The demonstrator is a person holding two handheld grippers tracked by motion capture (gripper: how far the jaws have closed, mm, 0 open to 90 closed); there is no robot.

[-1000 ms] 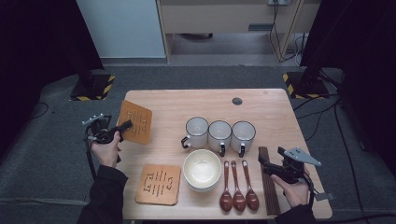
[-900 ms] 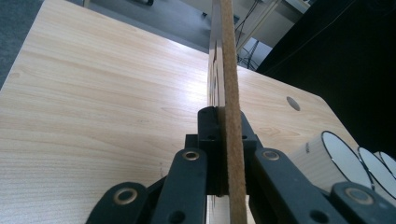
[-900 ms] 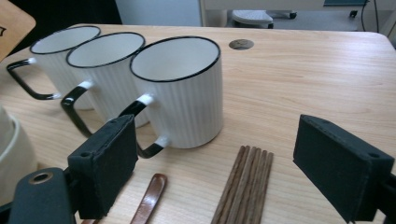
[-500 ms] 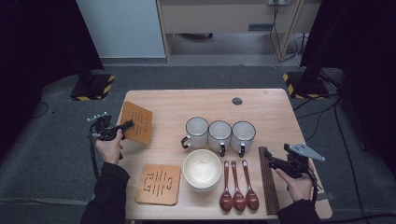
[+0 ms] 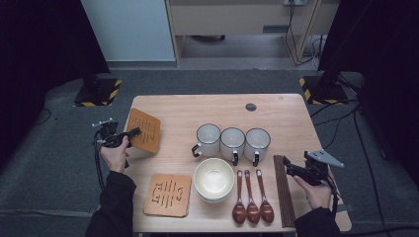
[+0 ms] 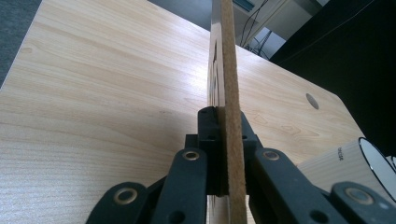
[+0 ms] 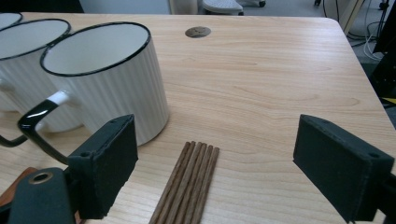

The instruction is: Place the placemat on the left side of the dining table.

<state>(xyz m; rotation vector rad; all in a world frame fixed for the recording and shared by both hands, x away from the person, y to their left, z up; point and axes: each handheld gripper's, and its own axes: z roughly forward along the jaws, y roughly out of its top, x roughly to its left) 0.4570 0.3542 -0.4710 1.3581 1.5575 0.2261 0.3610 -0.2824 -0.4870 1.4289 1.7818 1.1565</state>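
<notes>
My left gripper [image 5: 129, 134] is shut on the near edge of a square wooden coaster [image 5: 145, 129], which it holds at the table's left edge. In the left gripper view the coaster [image 6: 229, 70] shows edge-on, clamped between both black jaws. My right gripper [image 5: 289, 168] stands open at the table's right front, just above a bundle of dark chopsticks [image 5: 282, 190]. In the right gripper view, the chopsticks [image 7: 189, 186] lie between the wide-apart pads [image 7: 112, 163], untouched.
Three white ribbed mugs [image 5: 232, 143] stand in a row mid-table, the nearest mug [image 7: 102, 79] left of my right gripper. A white bowl [image 5: 214, 177], three brown spoons [image 5: 252, 197] and a second coaster [image 5: 168, 194] lie along the front. A cable hole [image 5: 251, 106] sits at the back.
The left gripper has sunk slightly with the coaster in it. The right hand has shifted a little to the right, its jaws still wide.
</notes>
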